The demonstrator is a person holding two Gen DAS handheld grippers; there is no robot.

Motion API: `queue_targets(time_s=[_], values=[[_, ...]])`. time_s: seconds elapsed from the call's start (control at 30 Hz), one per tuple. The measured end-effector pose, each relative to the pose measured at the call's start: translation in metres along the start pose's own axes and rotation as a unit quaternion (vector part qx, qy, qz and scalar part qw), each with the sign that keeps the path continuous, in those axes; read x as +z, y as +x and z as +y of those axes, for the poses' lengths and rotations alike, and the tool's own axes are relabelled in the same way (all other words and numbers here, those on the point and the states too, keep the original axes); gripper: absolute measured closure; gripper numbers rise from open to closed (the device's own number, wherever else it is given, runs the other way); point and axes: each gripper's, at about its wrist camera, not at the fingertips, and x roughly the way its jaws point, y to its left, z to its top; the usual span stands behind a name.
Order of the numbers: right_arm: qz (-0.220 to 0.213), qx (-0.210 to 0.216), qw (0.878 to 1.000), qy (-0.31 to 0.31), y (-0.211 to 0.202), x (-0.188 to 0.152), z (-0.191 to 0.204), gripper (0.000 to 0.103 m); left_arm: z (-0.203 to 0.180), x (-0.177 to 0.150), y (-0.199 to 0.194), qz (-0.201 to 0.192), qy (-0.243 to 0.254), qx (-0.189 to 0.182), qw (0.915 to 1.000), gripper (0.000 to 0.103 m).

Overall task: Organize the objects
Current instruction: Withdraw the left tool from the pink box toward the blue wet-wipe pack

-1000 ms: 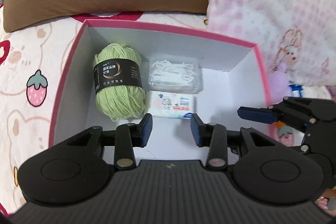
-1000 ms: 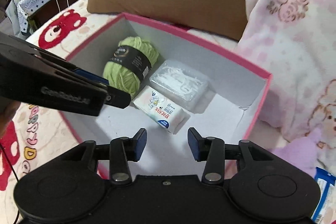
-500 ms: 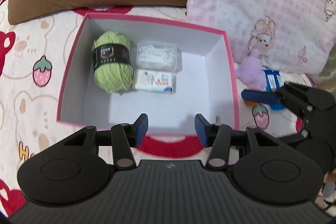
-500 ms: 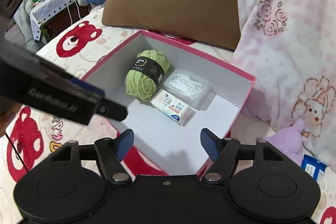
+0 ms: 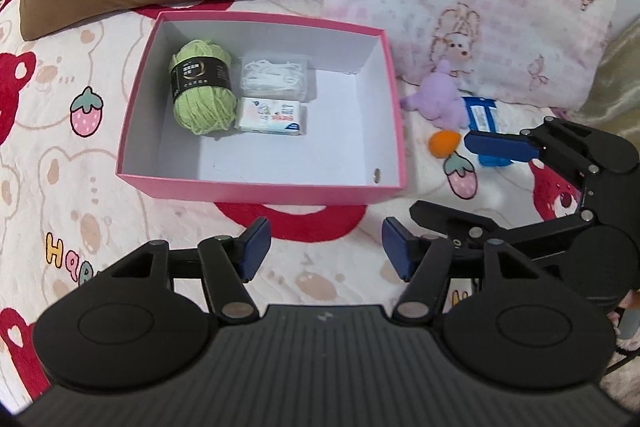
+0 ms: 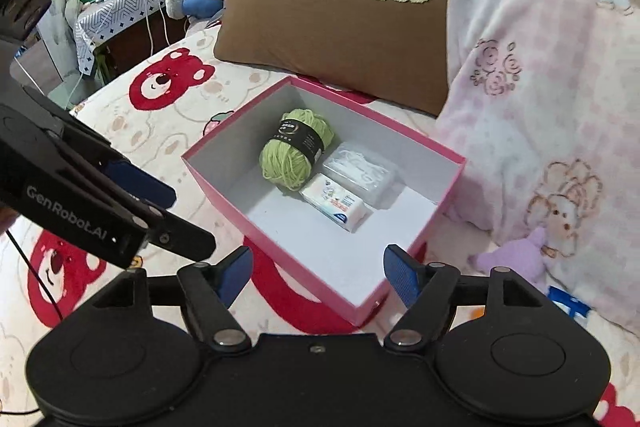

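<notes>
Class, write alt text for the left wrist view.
An open pink box on a bedspread holds green yarn, a clear case and a tissue pack. The left gripper, open and empty, is in front of it.

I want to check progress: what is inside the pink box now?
The pink box holds green yarn, a clear case of white pieces and a white tissue pack, grouped at its far left. The floor under them is covered.

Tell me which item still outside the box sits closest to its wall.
The purple plush toy, lying beside the pink box's right wall; the orange ball and blue packet lie farther right.
</notes>
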Motion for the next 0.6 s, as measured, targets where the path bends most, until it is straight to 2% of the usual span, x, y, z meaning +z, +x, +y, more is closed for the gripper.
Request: queue_targets(time_s=[0.2,0.33,0.6], values=[[0.009,0.005,1.0,0.007,-0.02,-0.016,0.0,0.024,-0.014,-0.012,-0.005,0.002,0.012,-0.007,0.9999,0.041],[0.015,-0.005,1.0,0.012,-0.028,-0.03,-0.004,0.024,-0.028,-0.023,-0.003,0.008,0.04,0.006,0.9992,0.041],[0.024,-0.026,0.999,0.019,-0.049,-0.053,-0.008,0.024,-0.059,-0.044,-0.007,0.018,0.085,-0.003,0.9962,0.041]])
